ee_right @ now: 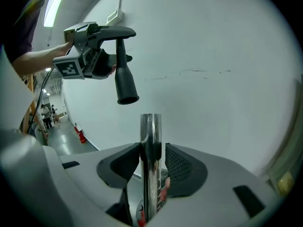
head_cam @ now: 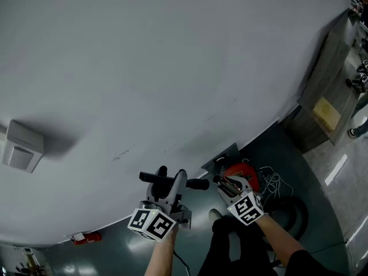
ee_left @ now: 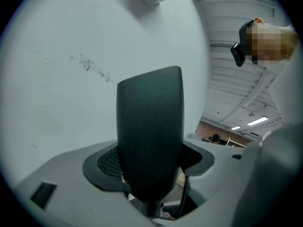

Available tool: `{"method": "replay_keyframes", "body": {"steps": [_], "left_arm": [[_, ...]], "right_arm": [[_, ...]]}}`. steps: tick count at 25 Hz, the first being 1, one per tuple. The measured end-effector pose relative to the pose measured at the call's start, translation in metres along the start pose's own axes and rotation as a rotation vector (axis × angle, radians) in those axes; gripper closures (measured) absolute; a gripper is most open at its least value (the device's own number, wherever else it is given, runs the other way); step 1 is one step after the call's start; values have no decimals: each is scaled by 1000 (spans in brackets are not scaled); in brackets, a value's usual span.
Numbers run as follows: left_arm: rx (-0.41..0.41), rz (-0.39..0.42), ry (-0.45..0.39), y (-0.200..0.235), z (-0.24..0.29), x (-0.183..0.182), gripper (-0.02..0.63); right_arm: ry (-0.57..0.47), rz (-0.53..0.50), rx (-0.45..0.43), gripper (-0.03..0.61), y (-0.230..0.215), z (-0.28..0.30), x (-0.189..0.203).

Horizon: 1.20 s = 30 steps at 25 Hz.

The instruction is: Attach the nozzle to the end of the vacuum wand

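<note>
Right gripper view shows the right claw [ee_right: 150, 159] released: its two pads stand apart around the shiny metal wand [ee_right: 150, 131], with a thin gap visible at the right pad. The wand stands upright between them, and its open end is a little beyond the pads. Farther and to the left, the left claw [ee_right: 120, 36] is clenched on the narrow part of the black nozzle [ee_right: 125, 82] and holds it in the air. The wide mouth of the nozzle points down toward the wand end but is clearly apart from it. In the head view both claws are near a grey wall [head_cam: 172, 68], and the red vacuum body [head_cam: 238, 171] lies on the floor [head_cam: 322, 165] just beyond the right claw.
</note>
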State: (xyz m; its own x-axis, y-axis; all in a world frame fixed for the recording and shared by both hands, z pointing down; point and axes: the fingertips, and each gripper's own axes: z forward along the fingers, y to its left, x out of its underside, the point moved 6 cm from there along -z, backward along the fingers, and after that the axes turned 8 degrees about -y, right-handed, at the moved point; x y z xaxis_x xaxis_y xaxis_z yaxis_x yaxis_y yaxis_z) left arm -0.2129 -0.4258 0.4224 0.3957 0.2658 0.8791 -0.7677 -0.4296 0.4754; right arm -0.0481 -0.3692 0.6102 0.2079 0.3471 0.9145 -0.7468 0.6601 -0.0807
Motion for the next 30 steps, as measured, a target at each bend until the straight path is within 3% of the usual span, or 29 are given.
{"method": "replay_keyframes", "body": {"steps": [10,30], "left_arm": [[43,28,2,-1,10,-7,290],[129,71,88,-21,40,27,290]], "right_arm": [[-28,-22,40,420,3,19,9],[-54,-29,67,422,5,18,10]]}}
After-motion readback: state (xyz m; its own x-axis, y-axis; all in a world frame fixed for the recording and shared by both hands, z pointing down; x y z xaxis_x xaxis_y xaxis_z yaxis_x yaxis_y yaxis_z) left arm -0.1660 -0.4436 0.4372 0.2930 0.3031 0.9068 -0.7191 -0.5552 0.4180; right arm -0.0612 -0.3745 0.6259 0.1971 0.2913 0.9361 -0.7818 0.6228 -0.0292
